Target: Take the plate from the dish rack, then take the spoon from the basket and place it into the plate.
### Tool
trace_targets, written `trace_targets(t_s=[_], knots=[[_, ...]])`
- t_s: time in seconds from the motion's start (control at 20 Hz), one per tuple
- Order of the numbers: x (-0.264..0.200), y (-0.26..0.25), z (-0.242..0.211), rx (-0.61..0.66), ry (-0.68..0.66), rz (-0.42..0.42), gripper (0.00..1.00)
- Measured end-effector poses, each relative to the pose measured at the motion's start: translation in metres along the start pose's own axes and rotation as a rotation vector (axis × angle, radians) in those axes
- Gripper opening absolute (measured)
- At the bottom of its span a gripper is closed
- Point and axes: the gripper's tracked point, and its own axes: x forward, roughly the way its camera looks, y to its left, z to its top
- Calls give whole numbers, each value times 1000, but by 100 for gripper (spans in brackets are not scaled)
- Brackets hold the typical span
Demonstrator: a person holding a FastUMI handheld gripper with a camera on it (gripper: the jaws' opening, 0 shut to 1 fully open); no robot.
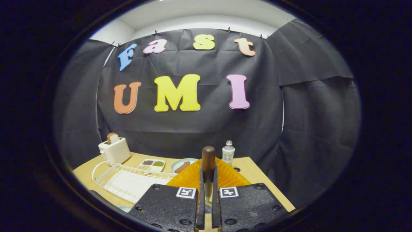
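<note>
My tongs [208, 193] are clamped on the dark brown wooden-handled spoon [208, 161], handle up, over the ribbed amber plate [225, 177] on the counter [251, 170]. Bowl end hidden, so I may misjudge height; thin pinch could let it swing, drop beside the plate.

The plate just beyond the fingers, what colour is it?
Orange plate, ribbed; gripper view, behind the spoon the gripper holds.

Orange ribbed plate [225, 175]; dark brown spoon handle [208, 161]; white rack [128, 182].
</note>
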Motion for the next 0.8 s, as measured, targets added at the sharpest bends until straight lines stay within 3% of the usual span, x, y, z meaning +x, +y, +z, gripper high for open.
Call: trace_targets(t_s=[0.3,0.45,0.8], knots=[[-75,88,-40,-92,-23,69,13],[-101,127,-64,-58,-26,110,13],[-121,161,-120,55,-4,68,14]])
